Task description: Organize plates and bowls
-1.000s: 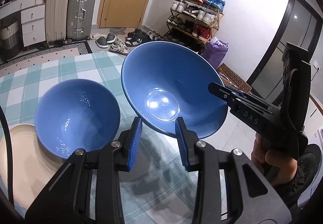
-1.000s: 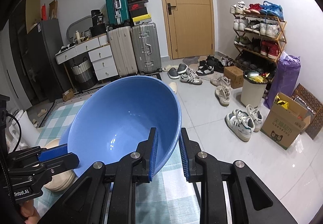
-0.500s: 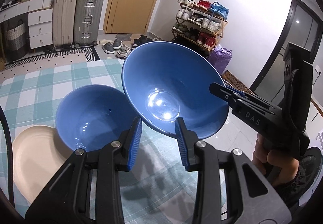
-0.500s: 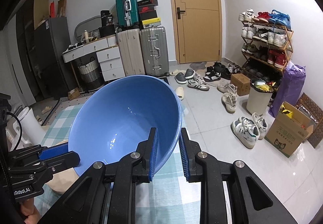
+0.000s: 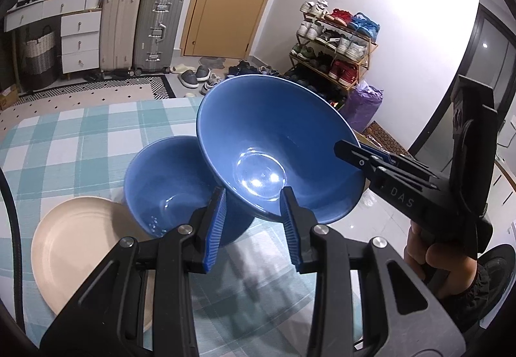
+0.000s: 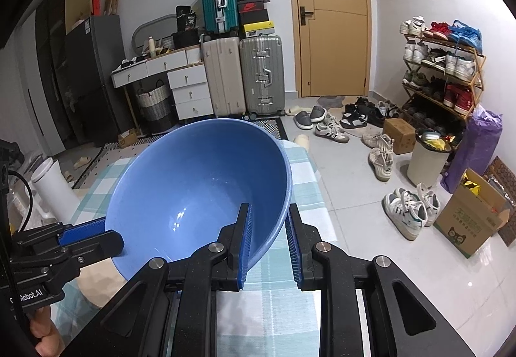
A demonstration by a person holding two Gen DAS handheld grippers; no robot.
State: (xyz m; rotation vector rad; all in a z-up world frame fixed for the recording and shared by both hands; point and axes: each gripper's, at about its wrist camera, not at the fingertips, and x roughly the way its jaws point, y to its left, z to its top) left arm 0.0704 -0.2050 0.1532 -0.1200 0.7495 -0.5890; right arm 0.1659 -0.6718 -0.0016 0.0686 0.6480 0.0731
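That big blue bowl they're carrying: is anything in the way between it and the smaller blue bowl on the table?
Nothing visible. The big blue bowl, gripped at its rim by both grippers, hangs tilted right beside the smaller blue bowl, whose inside looks empty.

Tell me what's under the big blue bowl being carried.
Partly below the big blue bowl sits a smaller blue bowl on the checked tablecloth, beside a beige plate. Its right side is covered by the carried bowl.

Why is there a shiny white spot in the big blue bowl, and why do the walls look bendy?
Left wrist view: a room light glares off the glossy bottom of the large blue ceramic bowl, and the white wall washes out. Right wrist view: the fisheye lens bows the tan wooden door and darkens the corners.
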